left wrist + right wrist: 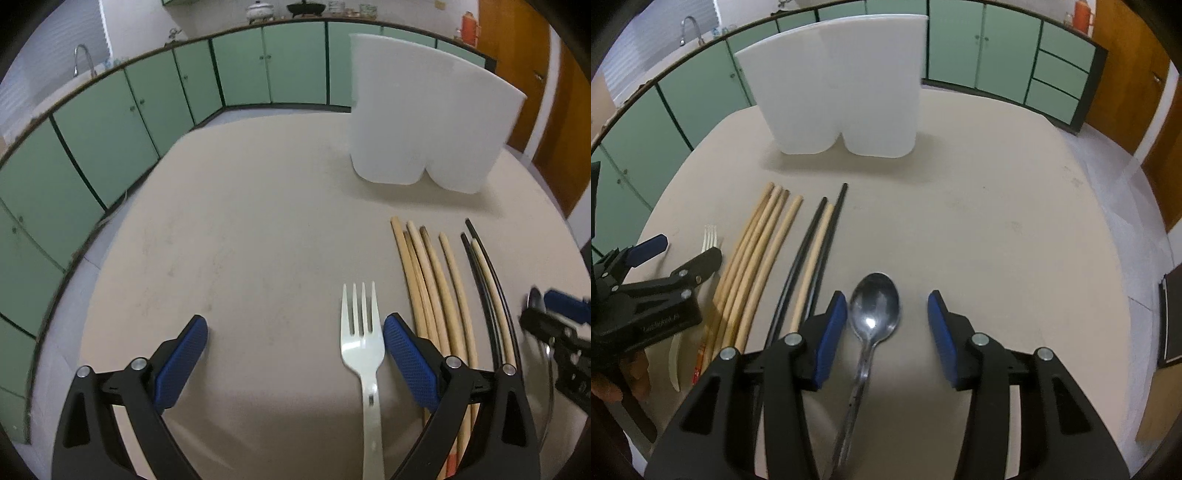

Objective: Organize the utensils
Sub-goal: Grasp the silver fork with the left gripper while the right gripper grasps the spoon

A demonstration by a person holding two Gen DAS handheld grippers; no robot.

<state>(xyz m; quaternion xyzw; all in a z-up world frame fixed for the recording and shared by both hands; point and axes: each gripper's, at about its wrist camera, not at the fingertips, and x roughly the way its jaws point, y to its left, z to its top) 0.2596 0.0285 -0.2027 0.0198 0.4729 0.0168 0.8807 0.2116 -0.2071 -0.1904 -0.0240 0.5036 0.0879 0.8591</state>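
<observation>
Nearest me, my left gripper (295, 354) has its jaws spread wide with nothing held. Its blue pads (408, 363) are cross-hatched rubber on black plastic arms. A pale, glossy fork (364, 343) lies flat between the fingers, tines toward 12 o'clock, close against the pad at 3 o'clock; I cannot tell if it touches.

My right gripper (886, 332) is also open, less widely, and grips nothing. A shiny metal spoon (874, 308) lies between its fingers, bowl up and toward 12 o'clock, its slim handle running back under the tool. The bowl sits nearer the pad at 9 o'clock.

Between the two tools, at 3 o'clock of the fork and 9 o'clock of the spoon, round wooden chopsticks (436, 280) lie side by side in a loose row, matte and tan. Just beside them are thin glossy black chopsticks (812, 251) with one more tan stick between them. All tips point to 12 o'clock.

Everything rests on a matte beige round table (997, 221), faintly smudged.

Farther off at 12 o'clock stands a white, smooth plastic utensil holder (846, 88) with two rounded lobes at its base. It is upright and well apart from the chopstick tips. Its inside is hidden from both cameras.

Beyond the table run green cabinets (147, 110) with dark frames, and a wooden door (517, 55) at 2 o'clock.
</observation>
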